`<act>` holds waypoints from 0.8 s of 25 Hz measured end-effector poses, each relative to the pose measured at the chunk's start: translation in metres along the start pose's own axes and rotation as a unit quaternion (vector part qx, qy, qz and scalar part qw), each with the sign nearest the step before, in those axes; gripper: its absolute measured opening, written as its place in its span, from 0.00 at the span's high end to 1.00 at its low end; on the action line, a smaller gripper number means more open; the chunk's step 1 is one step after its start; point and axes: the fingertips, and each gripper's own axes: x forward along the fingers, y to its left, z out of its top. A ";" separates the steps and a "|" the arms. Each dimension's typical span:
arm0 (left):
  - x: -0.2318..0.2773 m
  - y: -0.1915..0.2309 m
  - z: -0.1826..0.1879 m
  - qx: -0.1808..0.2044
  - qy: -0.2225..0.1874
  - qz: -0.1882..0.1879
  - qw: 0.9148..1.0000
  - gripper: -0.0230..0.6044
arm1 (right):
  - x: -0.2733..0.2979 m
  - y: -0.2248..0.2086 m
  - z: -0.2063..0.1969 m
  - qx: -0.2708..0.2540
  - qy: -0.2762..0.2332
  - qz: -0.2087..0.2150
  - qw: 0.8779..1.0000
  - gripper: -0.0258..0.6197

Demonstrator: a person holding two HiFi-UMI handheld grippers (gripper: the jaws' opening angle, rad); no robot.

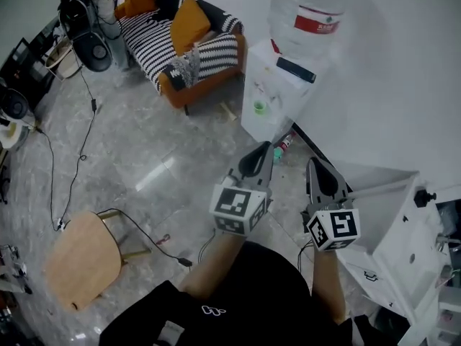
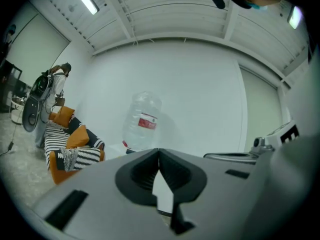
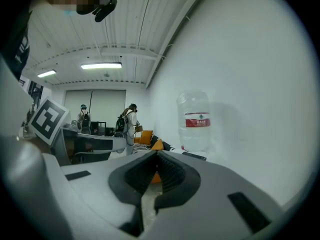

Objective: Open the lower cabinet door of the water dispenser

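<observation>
Closest up is a black shirt point(image 1: 238, 294) and two forearms, each holding a grey claw with a marker cube. Both the left gripper point(image 1: 267, 145) and the right gripper point(image 1: 311, 161) are clenched tight with nothing in them. They sit side by side, aimed toward the white water dispenser point(image 1: 272, 85). It has a clear plastic bottle point(image 1: 306, 9) on top and stands against the white wall point(image 1: 403, 71), well clear of both tips. Its lower cabinet door is hard to make out from up here. An orange sofa with striped cushions point(image 1: 184, 38) is off to its left.

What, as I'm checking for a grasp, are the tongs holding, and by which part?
Nothing. The left tongs and the right tongs are both shut with nothing between them, clear of the water dispenser.
</observation>
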 end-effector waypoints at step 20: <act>0.092 0.080 0.035 0.074 0.025 -0.008 0.997 0.95 | 0.132 -0.023 0.013 0.045 0.002 -0.014 0.999 0.94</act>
